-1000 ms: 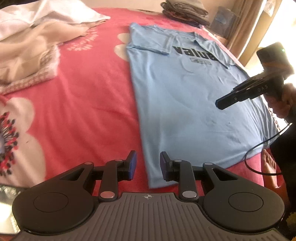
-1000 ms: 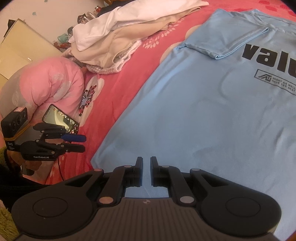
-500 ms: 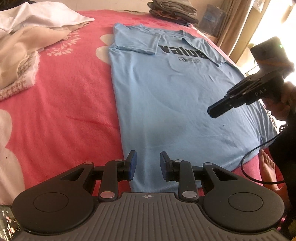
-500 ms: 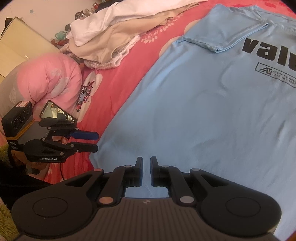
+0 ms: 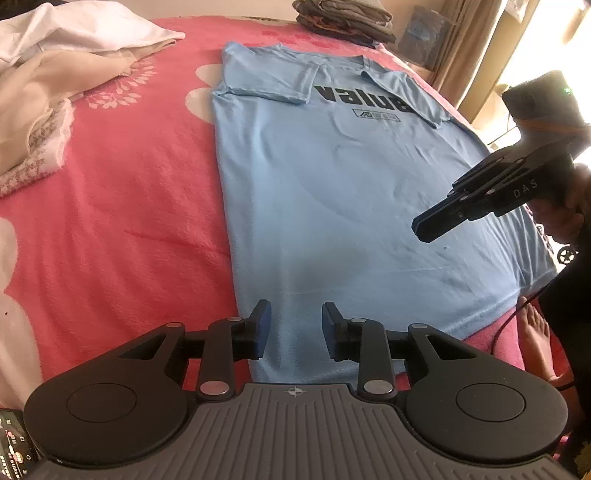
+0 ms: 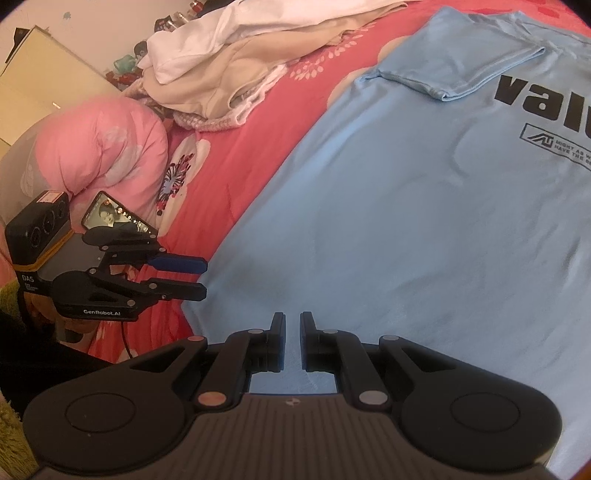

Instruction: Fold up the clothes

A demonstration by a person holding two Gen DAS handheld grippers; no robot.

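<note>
A light blue T-shirt with black "value" lettering lies flat on the red flowered bedspread, both sleeves folded inward. My left gripper is open just above the shirt's near left hem corner, with nothing between its fingers. My right gripper hovers over the lower right part of the shirt. Its fingers are nearly together and hold nothing. A hand grips its handle at the right edge of the left wrist view.
A heap of white and beige clothes lies at the far left of the bed. Folded dark clothes are stacked at the far end. A pink quilt roll and a phone lie at the left. A bare foot stands beside the bed.
My left gripper has moved right, from over the bedspread to over the shirt's near left hem corner. My right gripper has drifted slightly lower over the shirt. Neither has changed its opening.
</note>
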